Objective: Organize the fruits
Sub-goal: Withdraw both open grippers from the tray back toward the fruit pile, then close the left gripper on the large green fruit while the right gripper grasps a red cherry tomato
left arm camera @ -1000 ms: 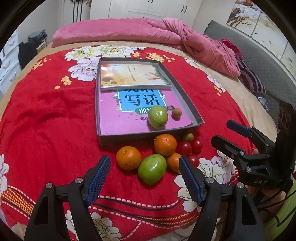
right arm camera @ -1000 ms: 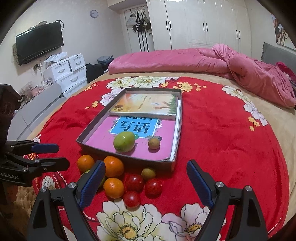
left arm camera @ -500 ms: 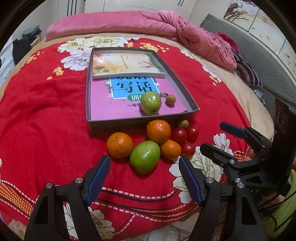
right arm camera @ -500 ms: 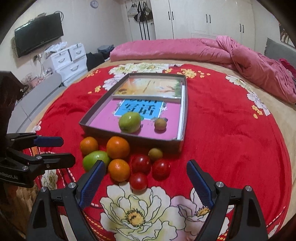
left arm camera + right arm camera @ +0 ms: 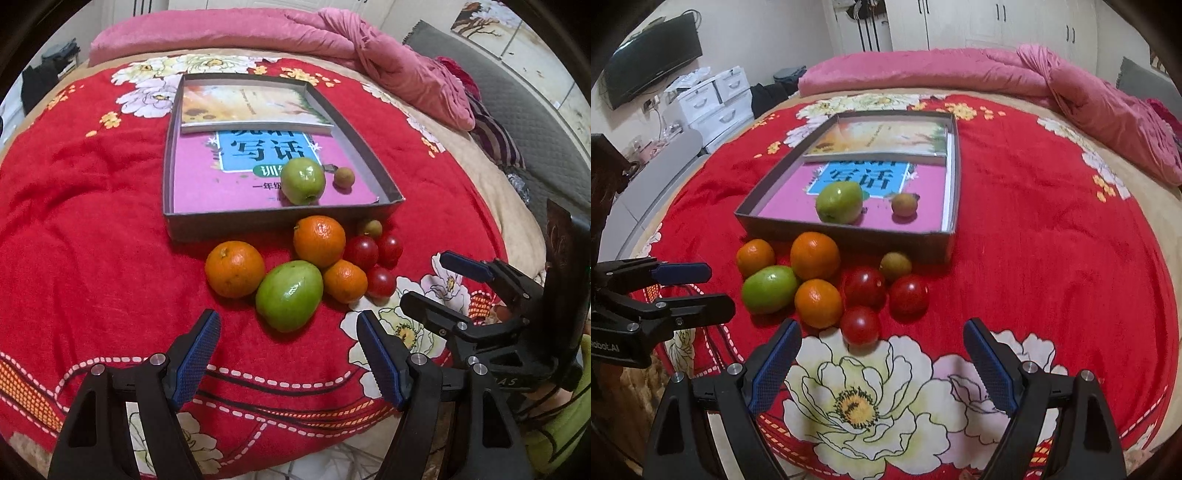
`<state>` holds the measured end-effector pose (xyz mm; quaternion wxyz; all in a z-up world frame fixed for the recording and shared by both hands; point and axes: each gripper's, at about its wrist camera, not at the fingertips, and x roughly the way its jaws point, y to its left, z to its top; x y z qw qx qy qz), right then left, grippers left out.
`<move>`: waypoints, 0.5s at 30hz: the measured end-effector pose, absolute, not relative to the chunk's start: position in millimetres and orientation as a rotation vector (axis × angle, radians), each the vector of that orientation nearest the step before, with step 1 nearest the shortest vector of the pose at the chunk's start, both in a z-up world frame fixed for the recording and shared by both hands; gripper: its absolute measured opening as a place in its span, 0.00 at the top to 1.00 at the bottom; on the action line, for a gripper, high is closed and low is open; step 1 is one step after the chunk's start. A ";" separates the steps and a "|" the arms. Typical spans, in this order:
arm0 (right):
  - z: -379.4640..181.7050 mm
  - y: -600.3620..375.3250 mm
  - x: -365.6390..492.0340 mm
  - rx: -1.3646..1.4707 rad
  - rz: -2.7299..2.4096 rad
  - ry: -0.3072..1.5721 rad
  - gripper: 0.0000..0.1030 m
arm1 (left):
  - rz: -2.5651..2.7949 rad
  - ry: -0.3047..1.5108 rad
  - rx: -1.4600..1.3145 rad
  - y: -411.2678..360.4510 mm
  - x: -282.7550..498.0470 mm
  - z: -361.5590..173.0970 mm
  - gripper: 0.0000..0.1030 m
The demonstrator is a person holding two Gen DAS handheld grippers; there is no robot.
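A grey shallow box [image 5: 280, 218] [image 5: 846, 233] lies on a red flowered blanket and holds two books, a green fruit [image 5: 303, 181] [image 5: 839, 201] and a small brown fruit [image 5: 344, 177] [image 5: 904, 204]. In front of it lie three oranges [image 5: 235, 268] [image 5: 815, 255], a second green fruit [image 5: 289, 295] [image 5: 769, 289], three red tomatoes [image 5: 361, 252] [image 5: 860, 325] and another small brown fruit [image 5: 370, 228] [image 5: 895, 266]. My left gripper [image 5: 288, 354] is open and empty just short of the green fruit. My right gripper [image 5: 882, 360] is open and empty just short of the tomatoes.
A rolled pink quilt [image 5: 332, 37] [image 5: 960, 70] lies along the far side of the bed. White drawers [image 5: 713, 99] and a wall TV [image 5: 650, 59] stand to the left of the bed. The blanket's near edge [image 5: 258, 450] drops off just below the grippers.
Both grippers have moved forward and lower toward the fruit pile, which now looms larger. Both stay open; no fruit has moved.
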<state>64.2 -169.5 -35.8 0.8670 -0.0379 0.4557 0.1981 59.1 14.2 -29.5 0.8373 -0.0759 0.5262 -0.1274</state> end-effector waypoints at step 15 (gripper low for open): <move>-47.7 -168.8 68.5 -0.078 0.423 1.002 0.28 | -0.308 1.130 -0.138 6.5 66.3 -51.5 0.44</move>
